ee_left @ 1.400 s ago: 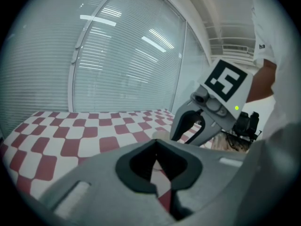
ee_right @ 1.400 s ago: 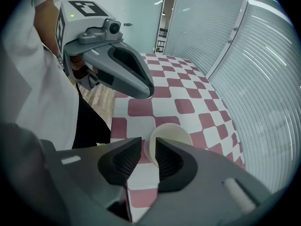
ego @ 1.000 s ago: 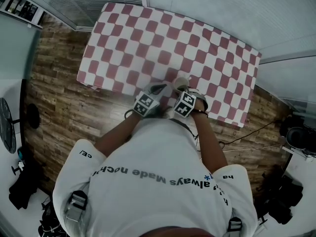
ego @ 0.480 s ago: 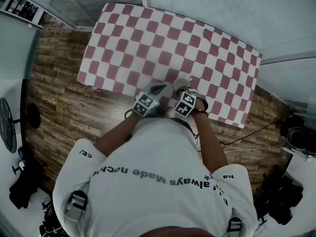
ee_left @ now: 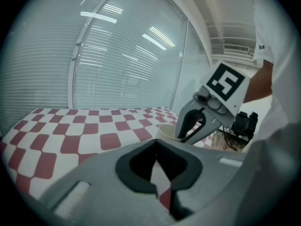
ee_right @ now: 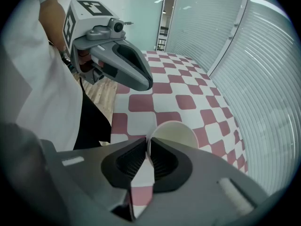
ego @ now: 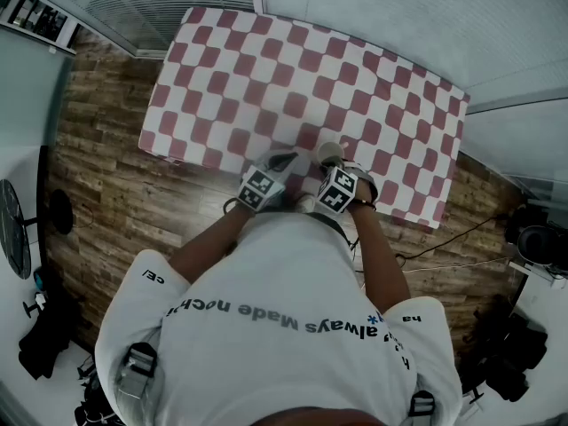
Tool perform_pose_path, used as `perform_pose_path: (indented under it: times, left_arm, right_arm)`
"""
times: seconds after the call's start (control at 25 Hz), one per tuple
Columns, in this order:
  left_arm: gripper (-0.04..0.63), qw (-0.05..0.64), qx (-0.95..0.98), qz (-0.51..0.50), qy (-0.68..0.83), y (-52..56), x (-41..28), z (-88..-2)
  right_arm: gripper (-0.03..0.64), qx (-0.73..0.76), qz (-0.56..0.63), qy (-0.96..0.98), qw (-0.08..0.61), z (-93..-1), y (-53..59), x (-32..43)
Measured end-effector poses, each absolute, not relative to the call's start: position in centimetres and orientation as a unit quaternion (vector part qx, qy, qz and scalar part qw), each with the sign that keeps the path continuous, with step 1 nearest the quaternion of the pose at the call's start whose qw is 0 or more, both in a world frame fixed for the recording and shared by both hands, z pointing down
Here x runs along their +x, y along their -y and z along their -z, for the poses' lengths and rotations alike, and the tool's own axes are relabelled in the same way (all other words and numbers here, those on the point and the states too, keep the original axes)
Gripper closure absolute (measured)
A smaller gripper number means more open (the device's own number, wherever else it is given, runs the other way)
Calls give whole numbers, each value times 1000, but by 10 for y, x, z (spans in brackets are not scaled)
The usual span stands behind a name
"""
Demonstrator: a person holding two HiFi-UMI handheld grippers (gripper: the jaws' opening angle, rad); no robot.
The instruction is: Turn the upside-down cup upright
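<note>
A pale paper cup (ego: 328, 152) is near the front edge of the checked table (ego: 266, 60), with its open mouth facing up. My right gripper (ego: 329, 164) points steeply down and is shut on the cup's rim. One finger is inside the cup (ee_right: 178, 132) and one is outside, with the gripper (ee_right: 148, 143) pinching the near wall. The left gripper view shows the cup (ee_left: 164, 131) with the right gripper (ee_left: 183, 136) reaching into it. My left gripper (ego: 286, 161) hovers just left of the cup, shut and empty (ee_left: 156, 147).
The red-and-white checked cloth covers the whole table, which stands against blinds and glass walls. Wooden floor (ego: 106, 185) lies to the left and along the front edge. Cables and dark gear (ego: 524, 238) sit on the floor at the right.
The right gripper and the cup have shifted slightly to the right. The left gripper has kept still.
</note>
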State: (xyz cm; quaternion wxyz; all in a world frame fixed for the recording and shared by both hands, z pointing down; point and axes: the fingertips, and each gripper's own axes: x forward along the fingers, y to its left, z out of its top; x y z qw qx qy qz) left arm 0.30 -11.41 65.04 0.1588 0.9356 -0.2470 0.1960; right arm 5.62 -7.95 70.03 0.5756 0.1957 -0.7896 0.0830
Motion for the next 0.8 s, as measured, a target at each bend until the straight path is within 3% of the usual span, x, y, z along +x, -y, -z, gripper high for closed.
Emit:
perform_pose_path:
  times: [0.8]
  left_arm:
    - [592, 125, 947, -155, 250, 116, 5, -588]
  right_arm:
    - [580, 267, -55, 821, 502, -600, 87, 66]
